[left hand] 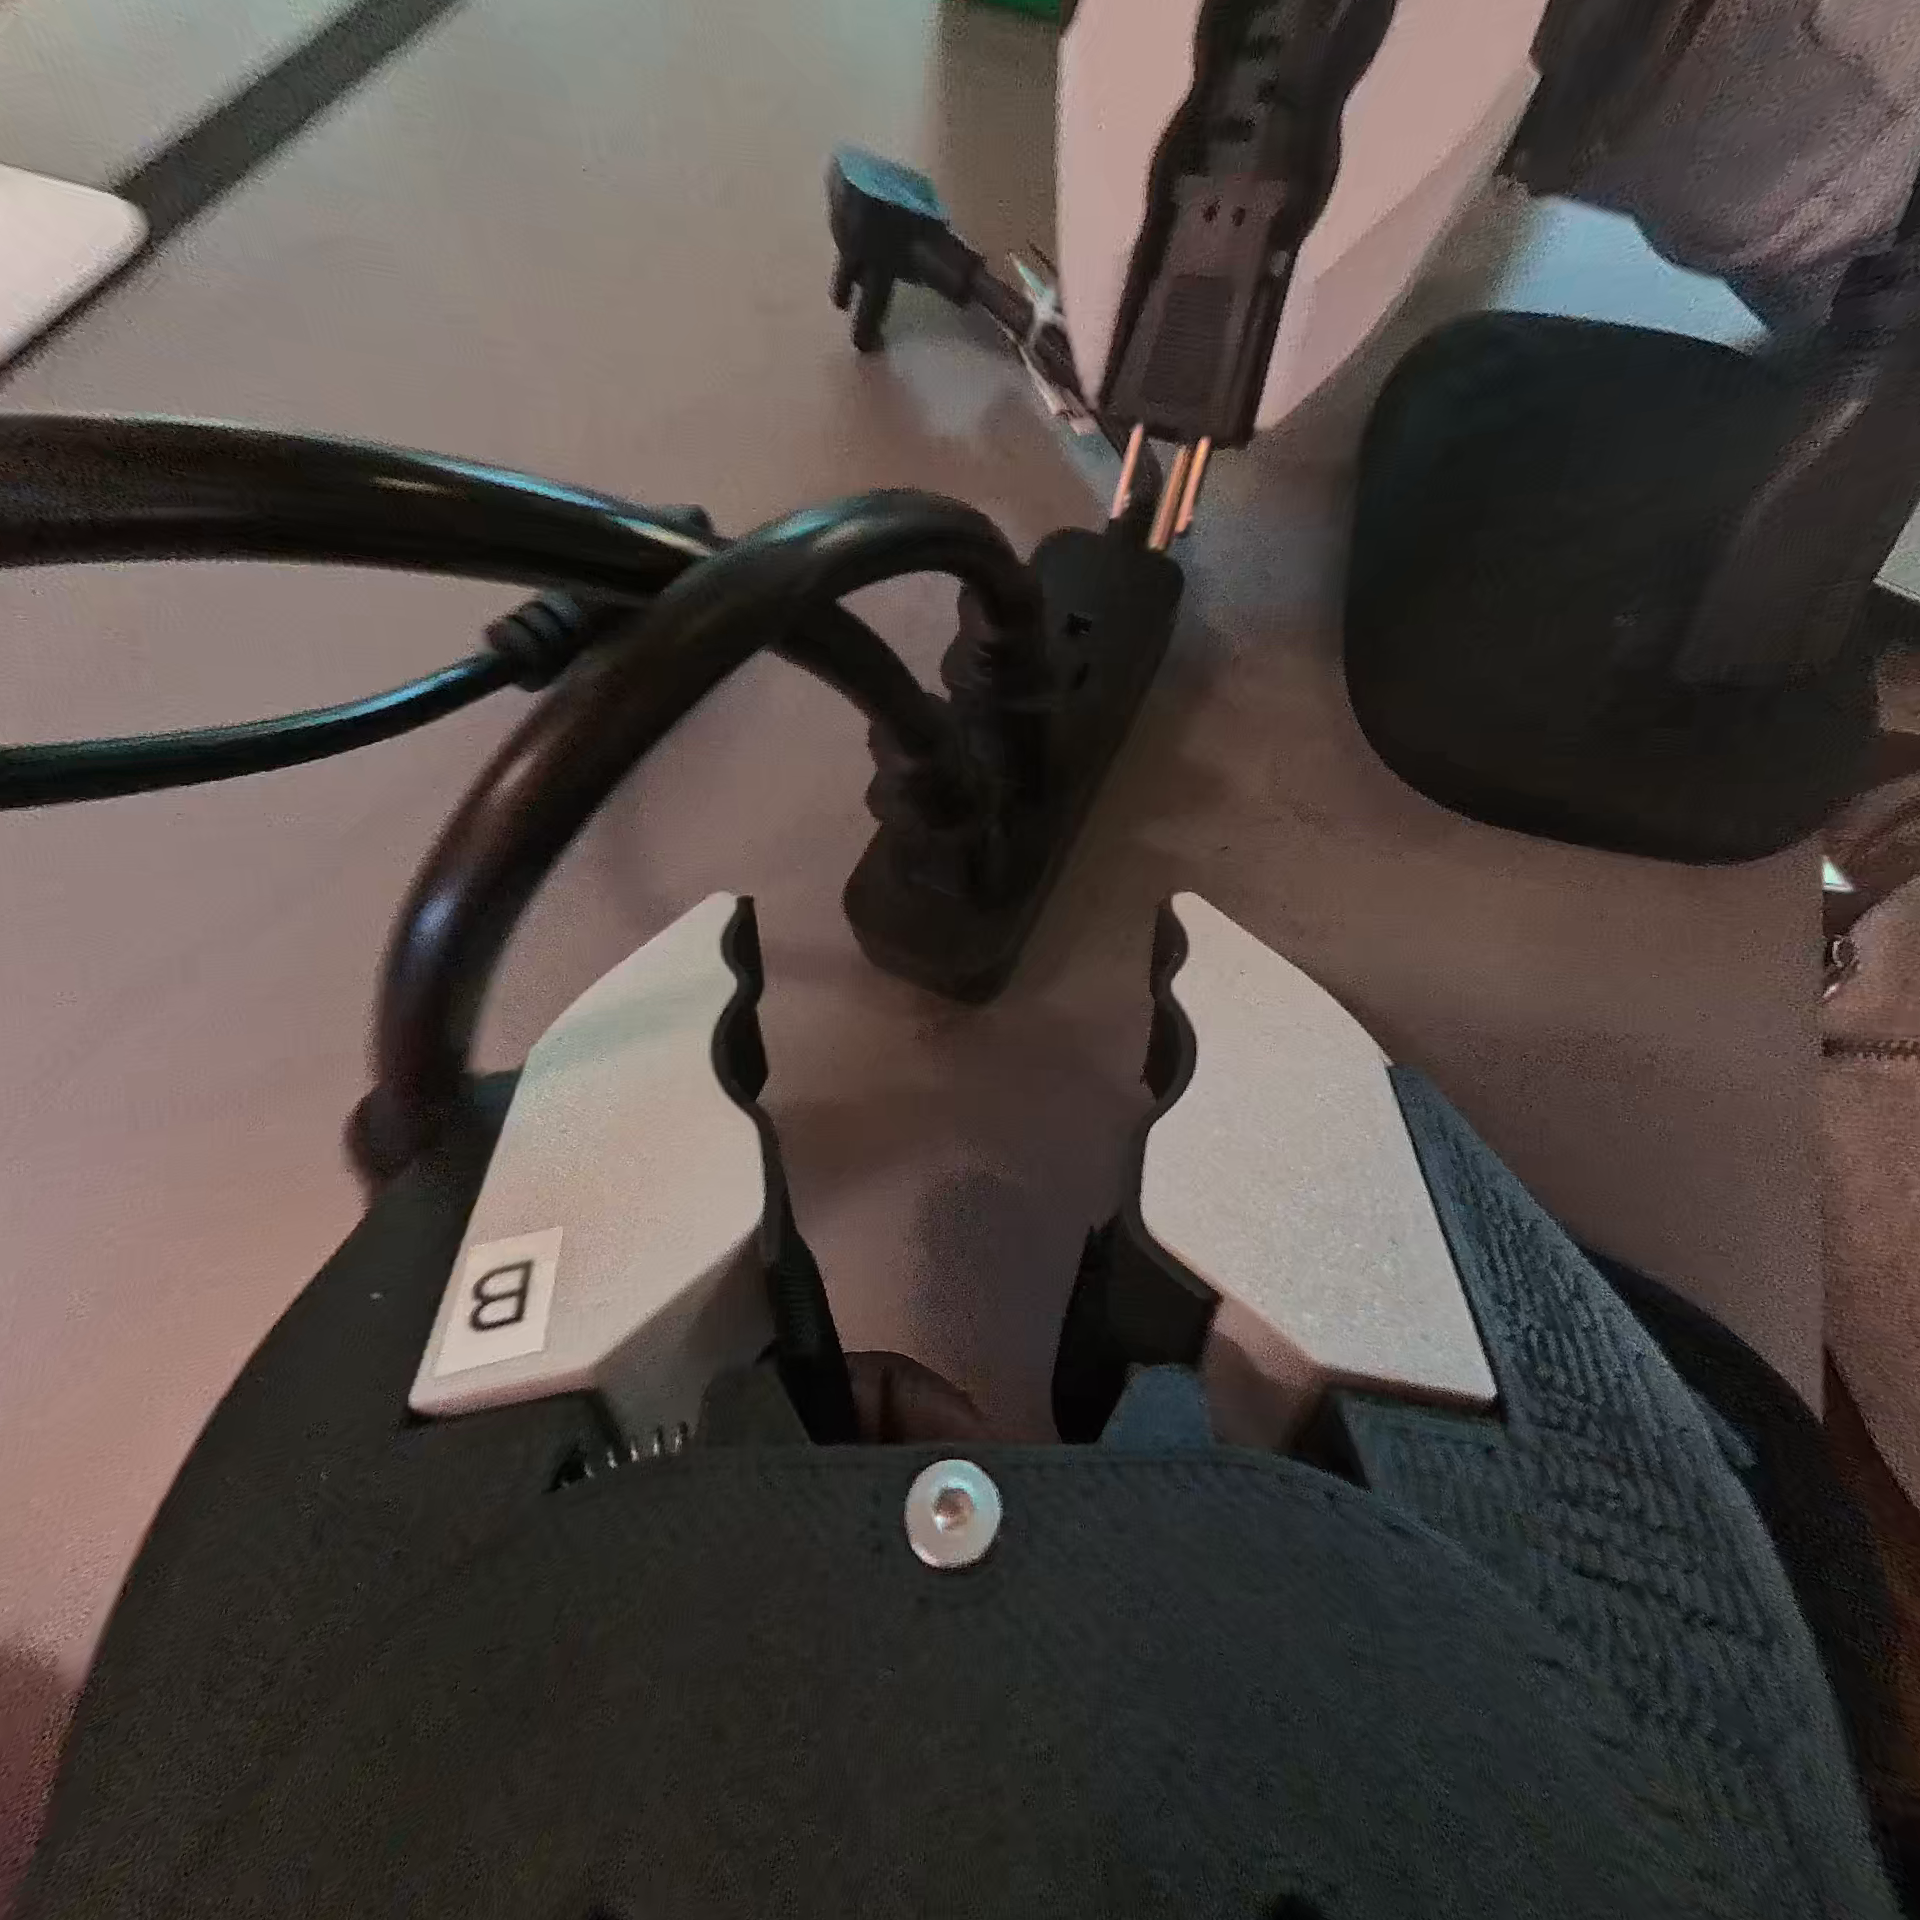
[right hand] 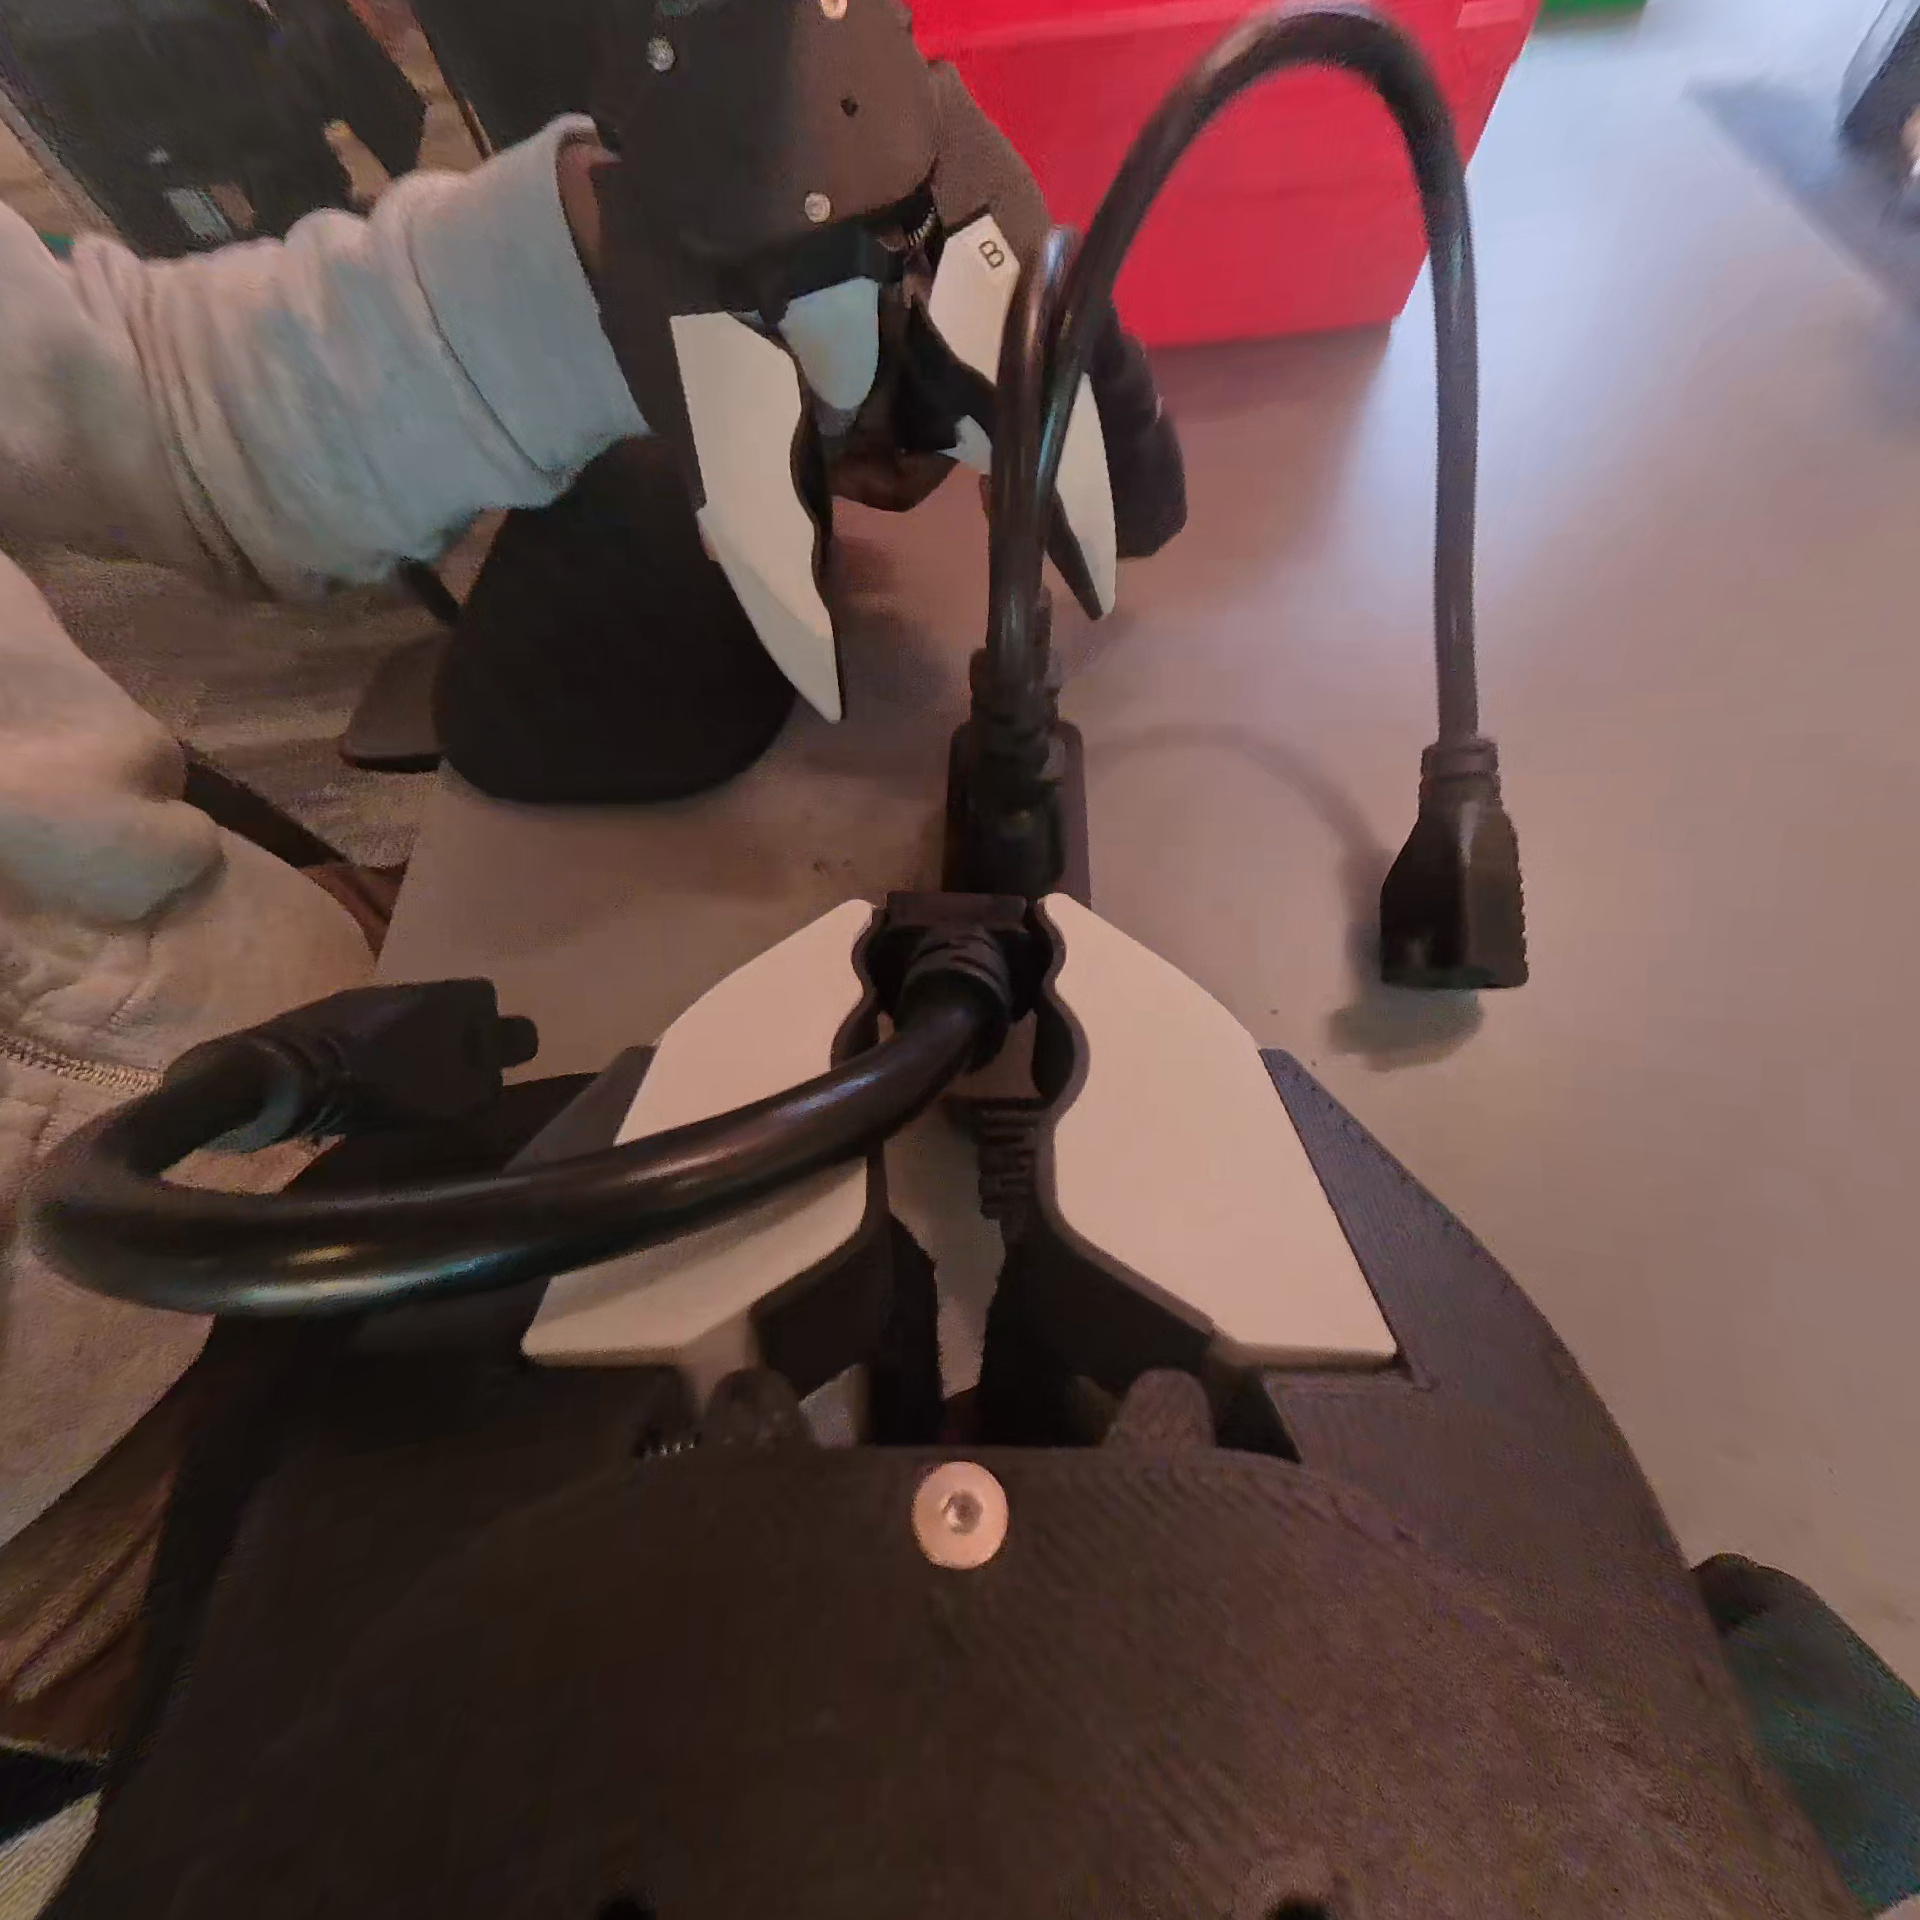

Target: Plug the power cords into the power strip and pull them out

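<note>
Prongs of a black three-pin plug point(left hand: 1184, 343) hang just above the far end of the black plastic power strip point(left hand: 1013, 769), tips right at its top face; whether they have entered a socket is unclear. The right gripper point(right hand: 961, 961), white-fingered with black wavy pads, is clamped around that plug's body, and its thick black cord point(right hand: 499, 1184) loops away to the left over one finger. The left gripper point(left hand: 956, 935) stands with its fingers spread and nothing between them, just short of the strip's near end. Two other black cords point(left hand: 831, 623) are seated in the strip, arching off to the left. Another loose black plug point(left hand: 883, 239) lies farther off on the grey tabletop point(left hand: 468, 260). A red plastic bin point(right hand: 1247, 156) stands behind; its inside is hidden. A dark rounded block point(left hand: 1558, 582) sits beside the strip.
</note>
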`<state>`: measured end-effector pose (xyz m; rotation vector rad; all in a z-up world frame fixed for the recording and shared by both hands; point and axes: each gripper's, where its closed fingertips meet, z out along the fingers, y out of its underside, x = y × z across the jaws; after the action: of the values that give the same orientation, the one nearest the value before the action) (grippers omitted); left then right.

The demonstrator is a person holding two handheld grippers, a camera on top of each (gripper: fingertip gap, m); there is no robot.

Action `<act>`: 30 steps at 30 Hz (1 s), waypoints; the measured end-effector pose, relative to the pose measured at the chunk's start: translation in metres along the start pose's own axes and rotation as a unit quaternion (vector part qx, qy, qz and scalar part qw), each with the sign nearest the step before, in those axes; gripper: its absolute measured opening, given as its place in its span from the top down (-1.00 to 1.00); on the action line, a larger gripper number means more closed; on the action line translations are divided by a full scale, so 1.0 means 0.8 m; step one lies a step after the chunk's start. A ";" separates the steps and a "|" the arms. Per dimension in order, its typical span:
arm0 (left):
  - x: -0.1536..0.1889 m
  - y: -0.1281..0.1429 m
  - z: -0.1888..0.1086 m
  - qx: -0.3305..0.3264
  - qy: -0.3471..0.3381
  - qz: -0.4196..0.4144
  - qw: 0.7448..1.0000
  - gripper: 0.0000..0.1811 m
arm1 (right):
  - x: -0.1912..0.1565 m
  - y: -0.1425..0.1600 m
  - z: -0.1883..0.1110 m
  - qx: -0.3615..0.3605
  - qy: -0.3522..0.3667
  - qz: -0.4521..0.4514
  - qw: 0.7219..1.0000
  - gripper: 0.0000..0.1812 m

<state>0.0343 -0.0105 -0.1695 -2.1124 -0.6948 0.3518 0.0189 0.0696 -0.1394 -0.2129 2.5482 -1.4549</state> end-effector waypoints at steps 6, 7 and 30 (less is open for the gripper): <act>-0.006 0.000 0.038 -0.002 0.010 0.025 1.000 0.20 | 0.012 0.007 0.017 -0.076 -0.001 0.006 0.997 0.73; -0.007 -0.002 0.043 0.003 0.012 0.030 0.999 0.20 | 0.014 0.007 0.019 -0.086 -0.003 0.008 0.996 0.73; 0.005 0.009 0.062 -0.017 0.030 0.066 0.997 0.48 | 0.016 0.040 0.043 -0.305 0.042 -0.034 0.951 0.71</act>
<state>0.0164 0.0210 -0.2049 -2.1980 -0.5315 0.3477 0.0139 0.0543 -0.1853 -0.3332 3.0145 -0.6557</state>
